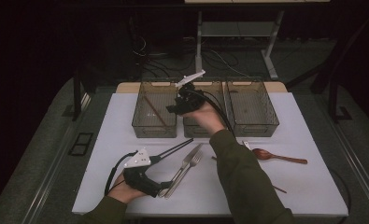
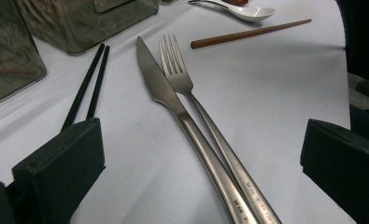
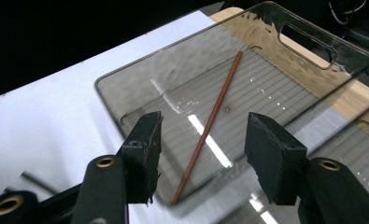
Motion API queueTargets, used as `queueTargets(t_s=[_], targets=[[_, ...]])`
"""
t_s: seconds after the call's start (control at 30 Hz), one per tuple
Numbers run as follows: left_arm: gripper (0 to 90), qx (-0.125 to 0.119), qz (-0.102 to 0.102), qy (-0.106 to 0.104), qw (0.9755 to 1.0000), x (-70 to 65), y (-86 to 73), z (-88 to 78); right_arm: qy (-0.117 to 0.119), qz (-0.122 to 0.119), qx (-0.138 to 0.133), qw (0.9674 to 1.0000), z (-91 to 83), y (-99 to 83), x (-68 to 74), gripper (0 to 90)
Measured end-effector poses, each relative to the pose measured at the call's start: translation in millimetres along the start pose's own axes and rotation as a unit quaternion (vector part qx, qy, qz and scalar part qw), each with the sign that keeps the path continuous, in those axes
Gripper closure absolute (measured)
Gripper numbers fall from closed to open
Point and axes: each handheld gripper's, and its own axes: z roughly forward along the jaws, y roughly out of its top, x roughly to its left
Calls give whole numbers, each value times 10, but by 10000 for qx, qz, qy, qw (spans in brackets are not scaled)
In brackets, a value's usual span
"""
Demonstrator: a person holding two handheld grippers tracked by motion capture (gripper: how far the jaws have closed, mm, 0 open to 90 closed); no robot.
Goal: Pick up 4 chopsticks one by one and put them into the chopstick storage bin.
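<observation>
Right gripper view: hand-held gripper [image 3: 201,154] wide open, empty, above chopstick [image 3: 209,123].

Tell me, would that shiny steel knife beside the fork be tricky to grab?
Probably. The shiny steel knife lies flat on the smooth white table, so jaws may slide off. It looks rigid, unlikely to bend or roll. Its handle touches the steel fork, so a nudge could shift both.
</observation>
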Motion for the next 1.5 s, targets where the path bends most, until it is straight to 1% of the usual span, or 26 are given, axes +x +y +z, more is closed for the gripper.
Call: queueTargets(t_s=[0.07, 0.13, 0.17, 0.33, 0.53, 0.57, 0.67, 0.73, 0.93, 1.1, 1.3, 1.4, 1.43, 1.47, 1.5], targets=[[0, 15, -6, 10, 10000, 1, -1, 0, 27, -8, -69, 10000, -105, -69, 0, 455], [0, -33, -41, 13, 10000, -6, -3, 5, 67, -22, -112, 9999, -197, -139, -6, 451], [0, 34, 11, 16, 10000, 0, -1, -3, 87, -20, -145, 9999, -242, -175, -9, 449], [0, 73, -10, 20, 10000, -2, -7, 2, 294, 23, -274, 9992, -443, -385, 1, 439], [0, 87, 7, 43, 10000, 0, -10, 4, 307, -89, -264, 9991, -643, -641, 17, 429], [0, 115, 13, 47, 9999, 1, -10, 0, 325, -77, -271, 9991, -670, -668, 22, 429], [0, 99, -14, 75, 9999, 4, -13, 0, 348, -140, -338, 9987, -774, -774, 19, 426], [0, 64, -31, 84, 9999, 7, -17, 5, 375, -135, -376, 9985, -839, -849, 15, 426], [0, 118, 25, 93, 9999, 11, -16, 5, 366, -127, -333, 9987, -983, -1092, 0, 425], [0, 109, 10, 124, 9999, 5, -14, 1, 377, -121, -296, 9988, -1088, -1308, -21, 419], [0, 127, 36, 138, 9998, 10, -15, 0, 421, -181, -394, 9982, -1262, -1530, 6, 407], [0, 120, 25, 147, 9998, 11, -18, -1, 404, -190, -401, 9982, -1343, -1653, 21, 411], [0, 116, 14, 150, 9998, 12, -19, -1, 408, -172, -371, 9983, -1371, -1695, 23, 412], [0, 119, -21, 149, 9998, 8, -20, 0, 359, -147, -347, 9986, -1402, -1747, 29, 414], [0, 119, -12, 146, 9998, 9, -19, 0, 364, -167, -330, 9987, -1426, -1792, 31, 417]])
